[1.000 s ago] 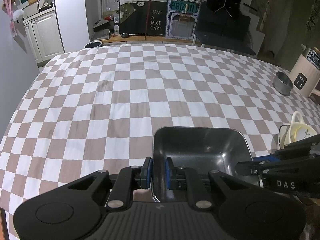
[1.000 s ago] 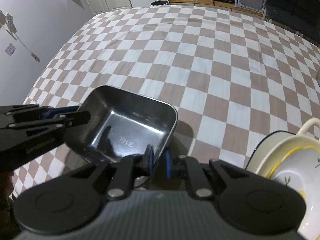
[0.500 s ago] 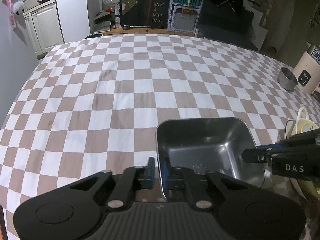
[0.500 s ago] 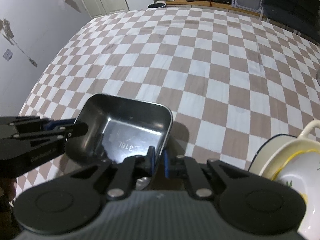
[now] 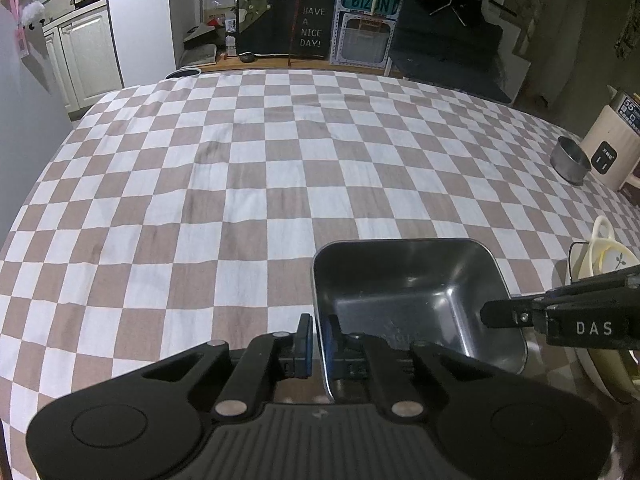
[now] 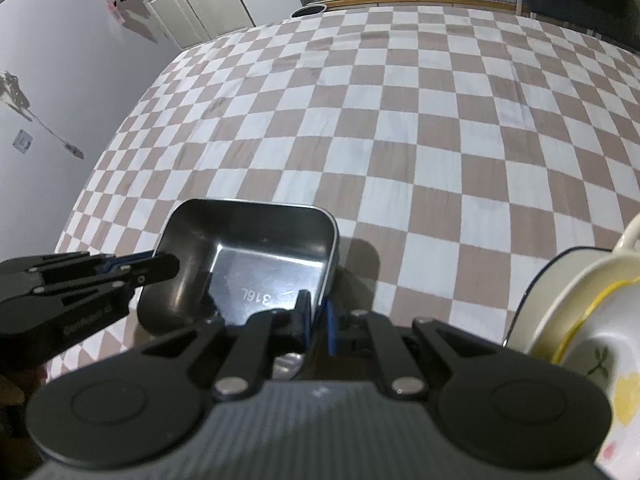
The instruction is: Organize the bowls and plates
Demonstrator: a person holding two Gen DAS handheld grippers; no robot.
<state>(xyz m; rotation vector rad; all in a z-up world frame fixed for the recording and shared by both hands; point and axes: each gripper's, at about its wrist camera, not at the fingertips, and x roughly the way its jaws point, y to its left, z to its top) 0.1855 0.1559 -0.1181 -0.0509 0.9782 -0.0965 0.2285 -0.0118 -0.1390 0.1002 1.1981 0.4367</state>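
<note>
I have both tongs clamped on the same thing. My left gripper (image 5: 318,340) has its pads pinched on the near left wall of the square steel dish (image 5: 408,300), one pad outside, one inside. My right gripper (image 6: 318,326) is closed on the opposite wall, near the dish's front right corner, one blue pad (image 6: 330,330) outside and the other inside. Each wrist view shows the other tool reaching onto the far rim, so the dish is held from two sides at once.

Judging from the shadow beneath it in the right view, the dish sits low over the checked tablecloth (image 5: 240,184), though I cannot tell whether its base is touching. It is empty, stamped on the bottom.

Just to the right of my right gripper is the stack of cream dishes (image 6: 580,320), a flowered bowl nested in a handled one. Farther off, right of my left gripper, a small round steel bowl (image 5: 570,159) stands beside a cream appliance (image 5: 608,148).

I read this as mid-carry: the square dish is being moved towards wherever it belongs, likely the cream stack. Next I need both hands to travel together and level, since uneven motion could twist the thin wall out of a pad.
</note>
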